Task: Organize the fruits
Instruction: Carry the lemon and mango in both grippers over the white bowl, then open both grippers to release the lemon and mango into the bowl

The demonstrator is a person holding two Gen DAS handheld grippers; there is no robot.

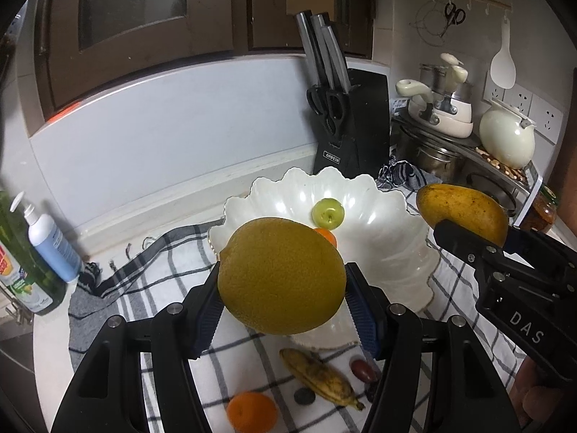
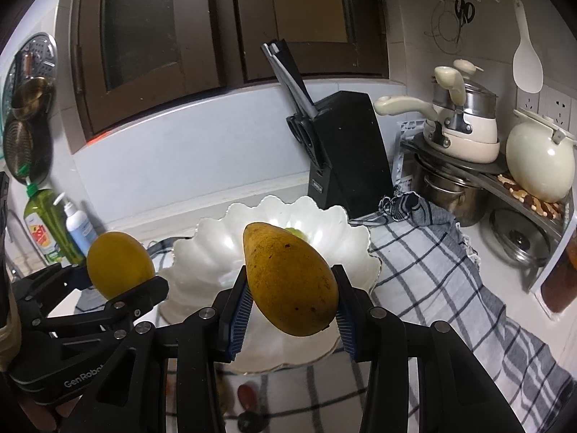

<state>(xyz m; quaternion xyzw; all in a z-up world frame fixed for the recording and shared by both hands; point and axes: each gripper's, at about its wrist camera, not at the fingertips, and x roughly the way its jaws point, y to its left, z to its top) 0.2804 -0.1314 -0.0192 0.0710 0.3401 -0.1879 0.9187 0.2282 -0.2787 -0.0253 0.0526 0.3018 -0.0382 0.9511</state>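
Left tongs (image 1: 283, 285) grip a lemon (image 1: 281, 276), right tongs (image 2: 290, 296) a mango (image 2: 290, 278); only the left view shows the banana (image 1: 321, 379).

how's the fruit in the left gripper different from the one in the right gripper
The left gripper holds a round, greenish-yellow citrus fruit with pebbled skin; the right gripper holds a long, tapered orange-yellow mango with smooth skin and dark specks. The citrus fruit looks the bulkier, almost filling its jaws, while the mango is slimmer and points its narrow end toward the white bowl. Both are clamped between blue pads and held above the checked cloth.
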